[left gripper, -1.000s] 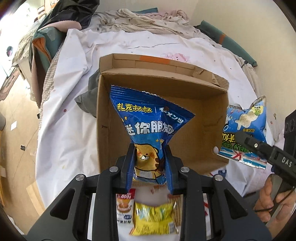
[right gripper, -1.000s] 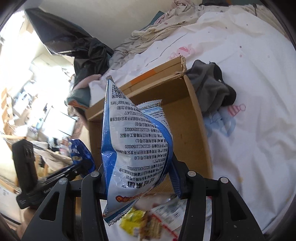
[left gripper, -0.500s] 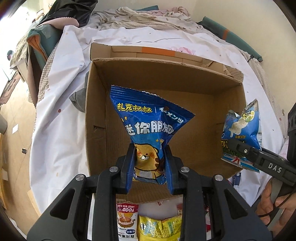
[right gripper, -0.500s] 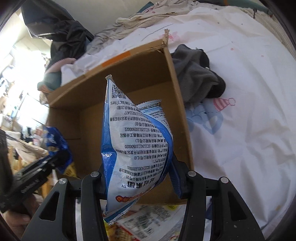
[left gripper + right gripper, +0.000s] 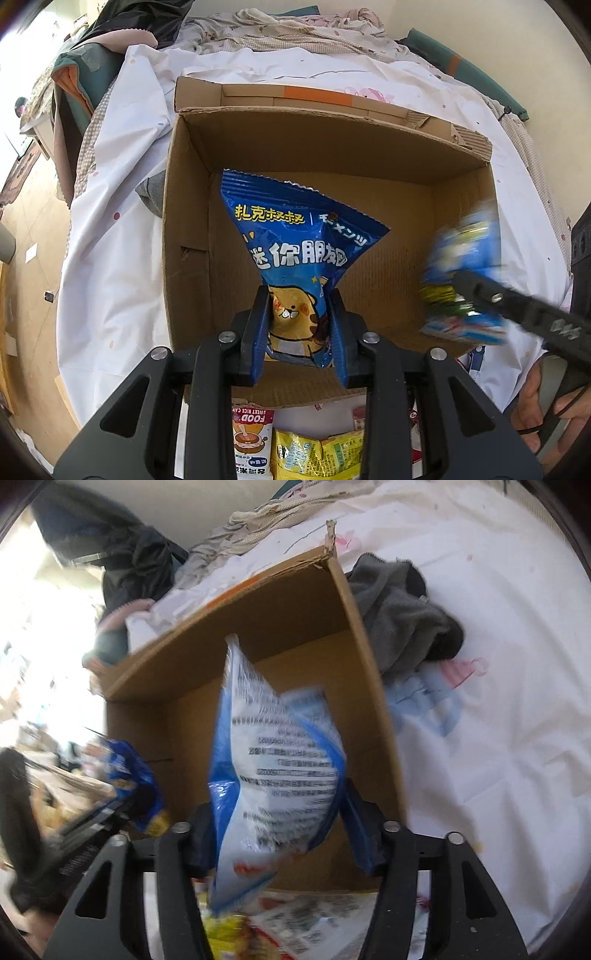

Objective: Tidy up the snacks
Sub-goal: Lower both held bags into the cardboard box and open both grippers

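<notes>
My left gripper (image 5: 300, 325) is shut on a dark blue snack bag with a yellow cartoon animal (image 5: 299, 254), held over the open cardboard box (image 5: 332, 147). My right gripper (image 5: 280, 834) holds a light blue and white snack bag (image 5: 277, 768), blurred by motion; its fingers (image 5: 356, 834) look spread wider around the bag. That bag also shows blurred in the left wrist view (image 5: 461, 280) at the box's right wall. The left gripper's bag shows in the right wrist view (image 5: 129, 775).
The box stands on a white sheet (image 5: 110, 240). A grey garment (image 5: 402, 616) lies beside the box. More snack packs, yellow (image 5: 314, 454) and white (image 5: 251, 439), lie in front of the box. Bedding and dark clothes are piled behind.
Both grippers moved forward over the box. The right gripper's bag is now blurred and sits looser between wider fingers, shifted into the box's right side.
</notes>
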